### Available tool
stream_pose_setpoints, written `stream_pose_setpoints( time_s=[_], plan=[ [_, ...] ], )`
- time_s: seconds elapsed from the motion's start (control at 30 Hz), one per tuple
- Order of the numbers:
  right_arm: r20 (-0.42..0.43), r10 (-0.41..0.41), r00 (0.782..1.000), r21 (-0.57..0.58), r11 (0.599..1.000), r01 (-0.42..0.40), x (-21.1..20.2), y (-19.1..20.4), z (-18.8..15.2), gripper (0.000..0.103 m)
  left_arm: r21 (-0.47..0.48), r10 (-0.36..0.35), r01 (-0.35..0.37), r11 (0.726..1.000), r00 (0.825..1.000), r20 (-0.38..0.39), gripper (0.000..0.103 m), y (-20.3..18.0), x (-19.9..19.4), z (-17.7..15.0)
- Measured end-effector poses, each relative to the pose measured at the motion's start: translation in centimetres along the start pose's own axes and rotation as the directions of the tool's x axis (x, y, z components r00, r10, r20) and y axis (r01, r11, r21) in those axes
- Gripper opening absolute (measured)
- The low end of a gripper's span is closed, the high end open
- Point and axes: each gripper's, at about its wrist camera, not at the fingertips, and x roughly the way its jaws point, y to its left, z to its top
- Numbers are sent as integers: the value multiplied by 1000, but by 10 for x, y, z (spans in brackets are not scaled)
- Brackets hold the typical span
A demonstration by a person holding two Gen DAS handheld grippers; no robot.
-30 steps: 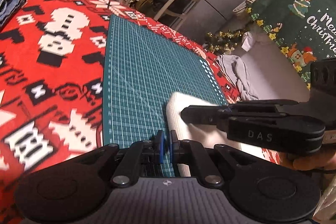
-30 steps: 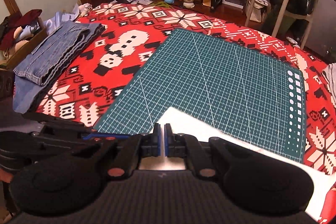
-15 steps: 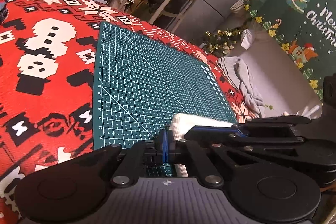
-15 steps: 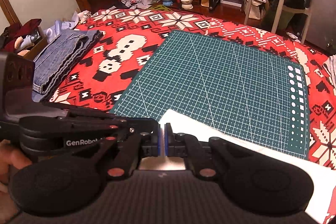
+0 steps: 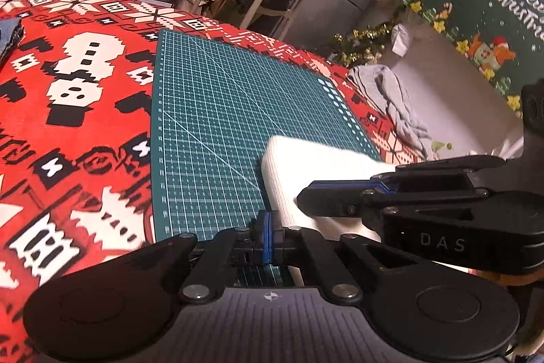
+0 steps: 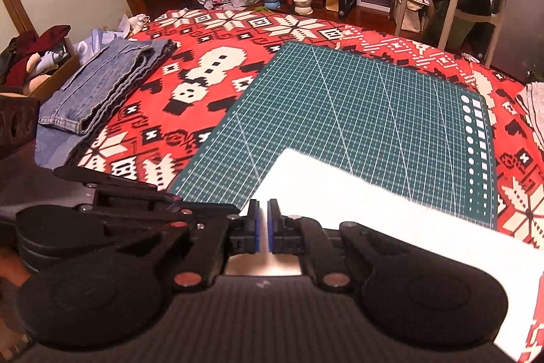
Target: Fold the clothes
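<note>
My left claw [image 5: 268, 238] has just pinched fully shut at the near left edge of the white garment [image 5: 306, 165]; I cannot tell whether it caught any cloth. My right claw [image 6: 263, 227] is starting to open, with cloth in its narrow slit. The garment lies lower right on the green mat [image 6: 357, 97], and the mat's upper half looks free for the fold.

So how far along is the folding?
Done: the jeans lie folded on the red cloth, left of the green mat. In hand: the white garment lies flat on the mat; the right gripper is nearly shut with its near edge between the pads, and the left gripper is shut beside it. Left: finishing that fold, then likely the grey garment, crumpled at the table's edge.
</note>
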Motion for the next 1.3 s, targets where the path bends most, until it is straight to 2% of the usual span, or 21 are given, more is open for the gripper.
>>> stream_pose_setpoints(
  time_s=[0.3,1.3],
  plan=[
    [-10,-2,1000,-12,1000,2,-8,9,-12,6,130,44,-44,990,999,6,0,-18,-11,-13],
    [-51,-22,998,-66,998,19,-48,41,-67,9,296,62,-53,954,998,-22,0,-47,-45,-61]
  ],
)
